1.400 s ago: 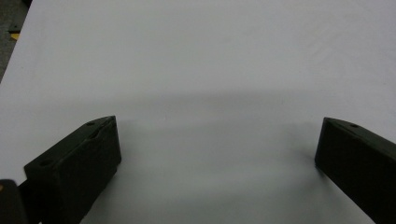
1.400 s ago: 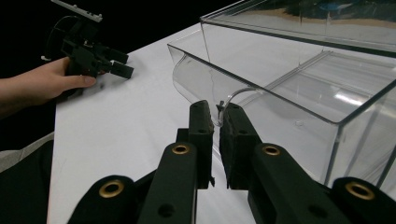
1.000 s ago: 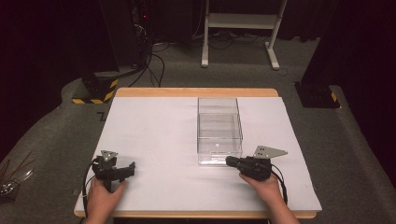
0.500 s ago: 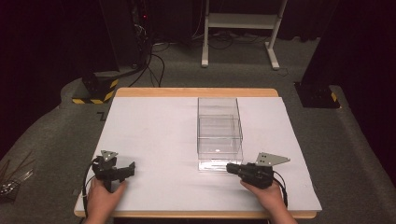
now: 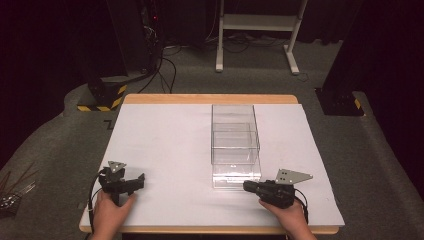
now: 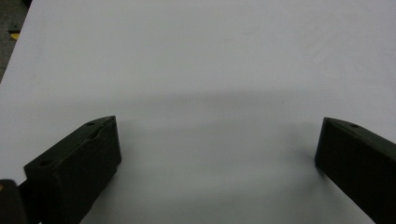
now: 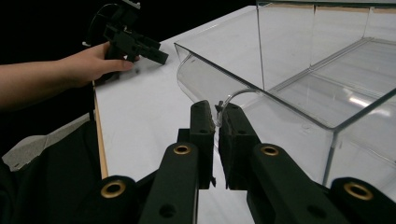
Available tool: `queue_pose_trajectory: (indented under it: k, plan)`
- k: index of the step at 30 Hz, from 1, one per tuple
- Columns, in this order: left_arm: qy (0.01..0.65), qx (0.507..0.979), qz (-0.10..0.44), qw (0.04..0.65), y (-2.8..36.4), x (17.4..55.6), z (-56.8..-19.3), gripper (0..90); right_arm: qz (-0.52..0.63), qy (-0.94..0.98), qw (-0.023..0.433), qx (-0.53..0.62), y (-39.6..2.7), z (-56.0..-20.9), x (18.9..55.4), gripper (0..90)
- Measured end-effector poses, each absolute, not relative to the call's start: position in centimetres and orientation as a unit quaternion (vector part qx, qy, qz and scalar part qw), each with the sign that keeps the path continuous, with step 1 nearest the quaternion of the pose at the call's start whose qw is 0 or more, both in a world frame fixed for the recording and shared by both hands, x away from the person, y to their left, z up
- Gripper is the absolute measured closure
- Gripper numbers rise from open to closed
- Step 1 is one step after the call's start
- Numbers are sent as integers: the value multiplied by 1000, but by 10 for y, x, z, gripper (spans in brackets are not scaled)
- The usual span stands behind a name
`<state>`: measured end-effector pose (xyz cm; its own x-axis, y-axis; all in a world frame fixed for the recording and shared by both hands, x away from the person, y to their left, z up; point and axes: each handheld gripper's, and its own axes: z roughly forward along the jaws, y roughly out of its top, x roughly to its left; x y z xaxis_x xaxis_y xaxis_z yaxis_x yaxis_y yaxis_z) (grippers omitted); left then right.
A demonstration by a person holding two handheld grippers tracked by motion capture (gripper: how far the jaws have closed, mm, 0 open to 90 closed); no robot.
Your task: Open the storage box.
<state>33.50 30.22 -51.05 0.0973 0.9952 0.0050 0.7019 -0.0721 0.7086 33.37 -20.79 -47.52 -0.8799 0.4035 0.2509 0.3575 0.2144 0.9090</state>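
With my right gripper (image 7: 216, 122) pinched shut, tips at the clear box's (image 5: 235, 145) near corner, I see it's slid left toward the box since a second ago. My left gripper (image 6: 217, 144) hasn't budged, jaws wide over bare white table (image 5: 165, 140). Box sits mid-table.

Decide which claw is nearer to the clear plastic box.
Right. The right claw sits shut at the clear plastic box, by its near front corner; the left claw rests open, far off to the box's left.
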Motion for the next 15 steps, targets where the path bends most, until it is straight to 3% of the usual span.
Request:
queue_pose_trajectory:
  k: [15]
  plan:
    - [620,685,260,283,302,335,-511,4,573,785,17,234,-210,-475,318,848]
